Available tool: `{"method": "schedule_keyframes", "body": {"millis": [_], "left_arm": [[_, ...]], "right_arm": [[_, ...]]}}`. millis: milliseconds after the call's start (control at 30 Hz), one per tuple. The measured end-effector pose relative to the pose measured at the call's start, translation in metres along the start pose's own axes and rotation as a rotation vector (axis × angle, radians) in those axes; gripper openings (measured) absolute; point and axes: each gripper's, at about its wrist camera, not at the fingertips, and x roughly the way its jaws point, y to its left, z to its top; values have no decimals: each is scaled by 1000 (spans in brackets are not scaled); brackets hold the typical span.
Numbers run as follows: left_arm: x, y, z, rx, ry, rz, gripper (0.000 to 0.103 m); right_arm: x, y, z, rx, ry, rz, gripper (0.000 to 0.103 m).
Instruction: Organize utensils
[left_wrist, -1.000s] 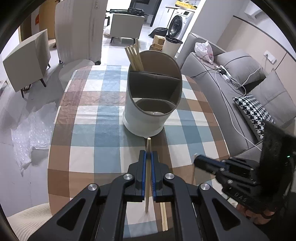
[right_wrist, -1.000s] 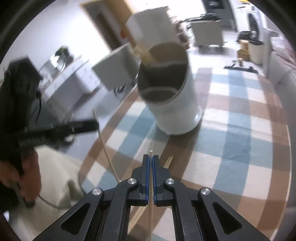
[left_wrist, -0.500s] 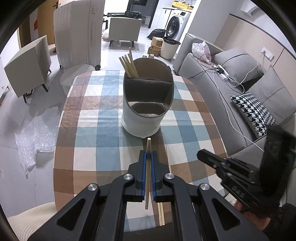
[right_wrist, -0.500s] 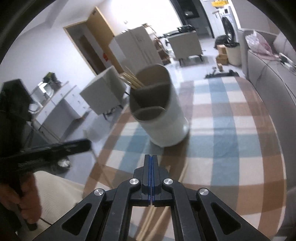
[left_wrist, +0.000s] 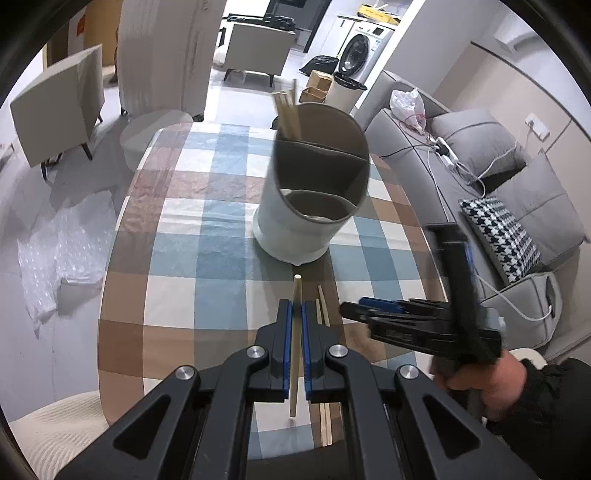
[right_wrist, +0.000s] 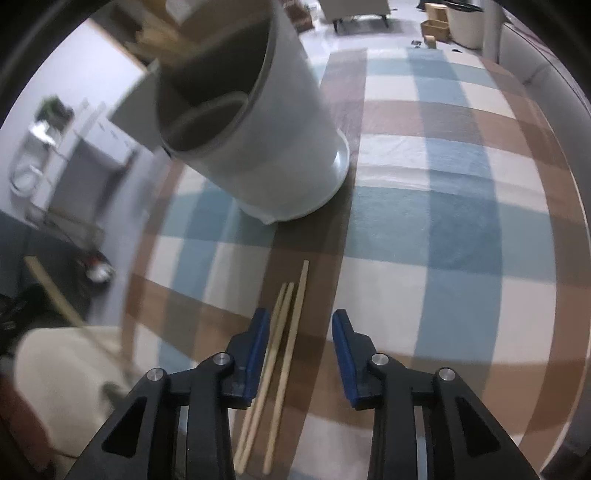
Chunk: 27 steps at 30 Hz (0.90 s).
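The left claw (left_wrist: 297, 314), at the bottom centre of its view, pinches one chopstick (left_wrist: 295, 343) between its blue pads as it did a second ago, the stick pointing up the frame toward the white utensil holder (left_wrist: 310, 206) on the checked tablecloth (left_wrist: 207, 266). The right claw (right_wrist: 300, 332), pressed together half a second ago, is now spread over three loose chopsticks (right_wrist: 284, 354) lying on the cloth at the bottom centre of its view. More chopsticks (left_wrist: 286, 110) stand in the holder's rear compartment, toward the upper centre of the left view.
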Motion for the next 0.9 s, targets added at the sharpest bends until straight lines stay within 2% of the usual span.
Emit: {"method": "schedule_keyframes", "body": {"millis": [67,233,300,433,500,533,700,900], "left_arm": [[0,5,1,-4,1,-4,1],[4,14,3,-19,21,-29,1],[4,15,4,-14,23,-26,1],[-1,18,5,-7,8,-30,1],[-4,21,5,-15,4,-38,1],[-4,22,5,-19,2,-37,1],[-3,27,6,-37,9,-37,1],[-2,18,4,-7,1,-13,1]], "right_arm": [[12,3,6,-2,16,-53,35],[33,11,17,9,44,-104,31],[41,18,19,3,61,-138,25],[47,28,24,18,46,-216,17],[48,29,24,30,30,-258,3],[48,29,23,34,21,-278,3],[42,26,13,28,-32,-261,3],[-14,16,-3,48,-220,-136,3]]}}
